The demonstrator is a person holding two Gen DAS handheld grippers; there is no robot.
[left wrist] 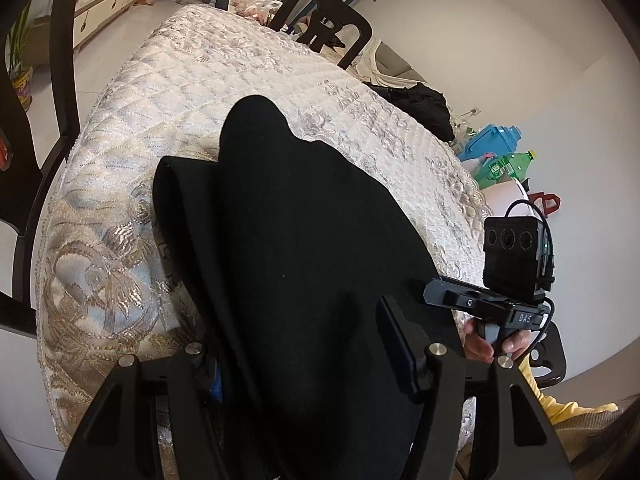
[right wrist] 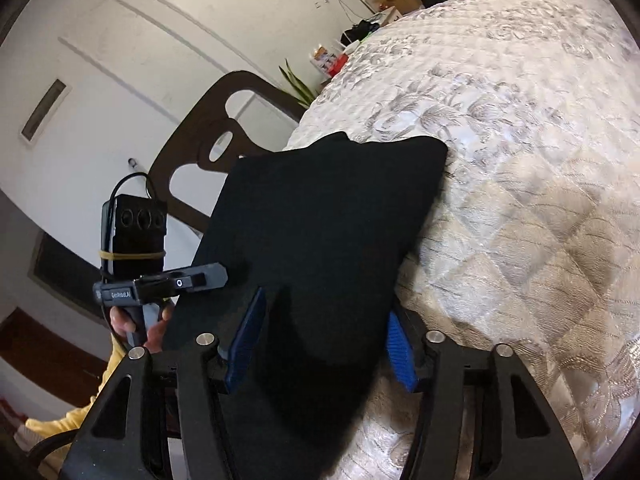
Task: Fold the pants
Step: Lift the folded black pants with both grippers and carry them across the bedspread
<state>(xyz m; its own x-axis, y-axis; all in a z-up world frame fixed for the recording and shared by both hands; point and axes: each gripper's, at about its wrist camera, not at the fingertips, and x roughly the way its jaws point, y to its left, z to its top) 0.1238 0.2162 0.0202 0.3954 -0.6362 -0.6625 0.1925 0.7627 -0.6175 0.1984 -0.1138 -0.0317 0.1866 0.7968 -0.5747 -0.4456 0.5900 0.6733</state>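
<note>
The black pants (left wrist: 304, 240) lie folded on the quilted table cover (left wrist: 224, 80), reaching from the near edge toward the middle. In the left wrist view my left gripper (left wrist: 308, 360) has its jaws wide apart with the near end of the pants between them. The right gripper (left wrist: 472, 300) shows at the right edge of the cloth. In the right wrist view my right gripper (right wrist: 320, 344) is open, its blue pads (right wrist: 244, 340) either side of a fold of the pants (right wrist: 320, 216). The left gripper (right wrist: 192, 280) shows at the pants' left edge.
Dark wooden chairs stand at the table's left (left wrist: 36, 184), far side (left wrist: 324, 20) and beside it (right wrist: 208, 136). Black clothes (left wrist: 420, 108), a blue container (left wrist: 492, 140) and a green bottle (left wrist: 512, 164) sit right of the table. The cover (right wrist: 520, 160) spreads right of the pants.
</note>
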